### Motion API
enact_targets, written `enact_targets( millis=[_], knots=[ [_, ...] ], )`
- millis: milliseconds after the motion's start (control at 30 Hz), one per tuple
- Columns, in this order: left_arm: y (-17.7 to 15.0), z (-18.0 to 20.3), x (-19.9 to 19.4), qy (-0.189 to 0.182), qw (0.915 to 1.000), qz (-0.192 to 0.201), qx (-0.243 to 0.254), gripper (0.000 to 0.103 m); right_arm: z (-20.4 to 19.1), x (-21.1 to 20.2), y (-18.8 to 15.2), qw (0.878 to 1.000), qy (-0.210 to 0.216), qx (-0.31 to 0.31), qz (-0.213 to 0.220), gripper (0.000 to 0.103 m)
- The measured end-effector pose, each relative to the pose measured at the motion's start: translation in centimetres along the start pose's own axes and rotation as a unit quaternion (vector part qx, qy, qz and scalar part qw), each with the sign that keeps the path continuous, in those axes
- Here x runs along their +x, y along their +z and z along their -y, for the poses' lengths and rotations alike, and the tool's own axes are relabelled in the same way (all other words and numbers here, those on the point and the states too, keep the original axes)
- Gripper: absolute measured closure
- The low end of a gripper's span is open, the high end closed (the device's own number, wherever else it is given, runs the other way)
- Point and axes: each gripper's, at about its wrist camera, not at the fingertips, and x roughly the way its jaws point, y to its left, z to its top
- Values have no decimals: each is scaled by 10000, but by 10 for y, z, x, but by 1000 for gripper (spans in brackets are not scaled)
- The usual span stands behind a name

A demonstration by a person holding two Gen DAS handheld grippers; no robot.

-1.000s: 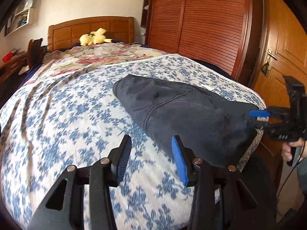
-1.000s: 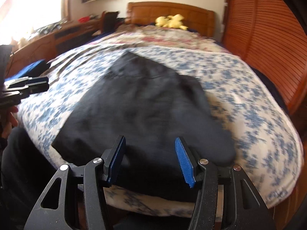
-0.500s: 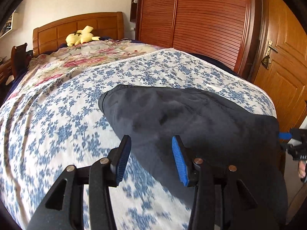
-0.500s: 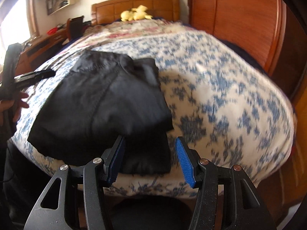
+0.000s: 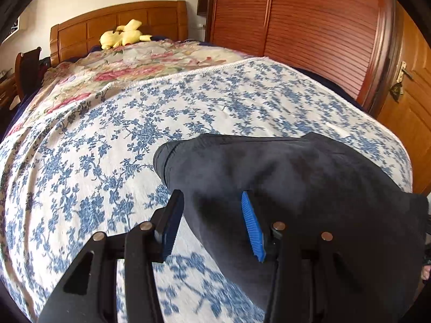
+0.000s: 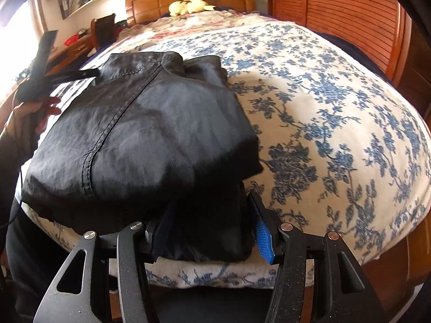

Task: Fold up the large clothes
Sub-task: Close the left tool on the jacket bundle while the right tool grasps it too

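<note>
A dark garment, folded into a thick stack, lies near the foot of the bed on the blue-flowered bedspread. My right gripper is open at the stack's near edge, and the lower layer of cloth lies between its fingers. In the left wrist view the garment fills the lower right. My left gripper hovers open over its left edge, with cloth and bedspread showing between the fingers. From the right wrist view, the left gripper is held by a hand at the garment's far left corner.
A yellow plush toy sits by the wooden headboard on a pink-flowered quilt. A slatted wardrobe and a wooden door stand along the right. A chair and desk stand to the left.
My left gripper has swung right across the bed to the garment's left edge. My right gripper has dropped to the near edge, where cloth now lies between its fingers. Neither opening has changed.
</note>
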Motion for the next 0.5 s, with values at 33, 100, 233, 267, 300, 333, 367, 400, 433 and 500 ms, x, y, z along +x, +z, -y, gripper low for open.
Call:
enact_targets(
  millis=[33,100,233,267,300,333,367,400,433,500],
  knots=[
    [2,-2,8,12,10000,-56,-38,60,0,1,1,10000,9,-1,8,48],
    [4,-6,19,17,9999,-132,-85,59,-1,2,0,10000,36,11,12,48],
    [6,-12,40,237,9993,-247,-136,48,-1,3,-2,10000,62,37,10,47],
    [5,-13,45,262,9992,-274,-159,48,-1,3,-2,10000,70,50,11,47],
    [5,-15,48,252,9991,-304,-181,47,-1,3,-2,9999,99,71,5,47],
    [5,-16,51,233,9989,-340,-218,46,-1,3,-2,9999,108,77,4,47],
    [4,-17,53,234,9989,-347,-218,44,-1,3,-3,9999,107,77,4,47],
    [4,-17,54,241,9989,-341,-203,44,-2,4,-3,9999,115,80,6,46],
    [3,-16,55,238,9990,-340,-183,43,-1,4,-3,9999,124,86,7,45],
    [2,-17,56,226,9991,-326,-174,43,0,6,-2,9998,163,118,-6,44]
  ],
)
